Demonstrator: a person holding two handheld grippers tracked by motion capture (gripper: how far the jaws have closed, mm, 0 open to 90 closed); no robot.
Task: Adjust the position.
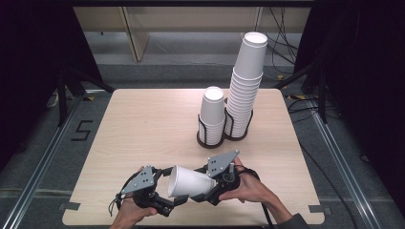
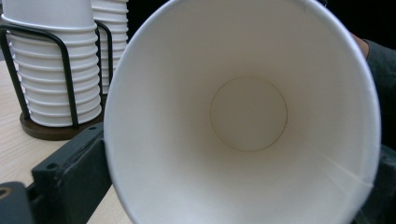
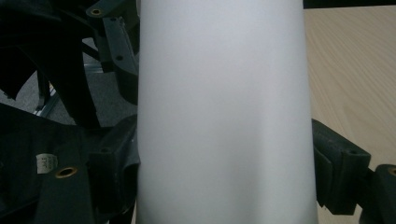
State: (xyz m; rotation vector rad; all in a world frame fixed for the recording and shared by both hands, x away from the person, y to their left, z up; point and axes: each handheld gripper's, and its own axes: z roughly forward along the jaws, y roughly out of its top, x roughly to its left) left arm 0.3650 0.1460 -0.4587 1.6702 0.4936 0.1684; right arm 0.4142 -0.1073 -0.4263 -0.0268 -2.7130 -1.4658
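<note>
High view: I've got the paper cup on its side above the worktop near edge, between both hands. Right gripper jaws clamped on its narrow end. Left gripper jaws apart around the rim, not pressing.

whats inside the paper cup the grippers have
Nothing: the left gripper view looks straight into the paper cup, showing bare white walls and its round bottom. The cup covers most of what lies behind it.
</note>
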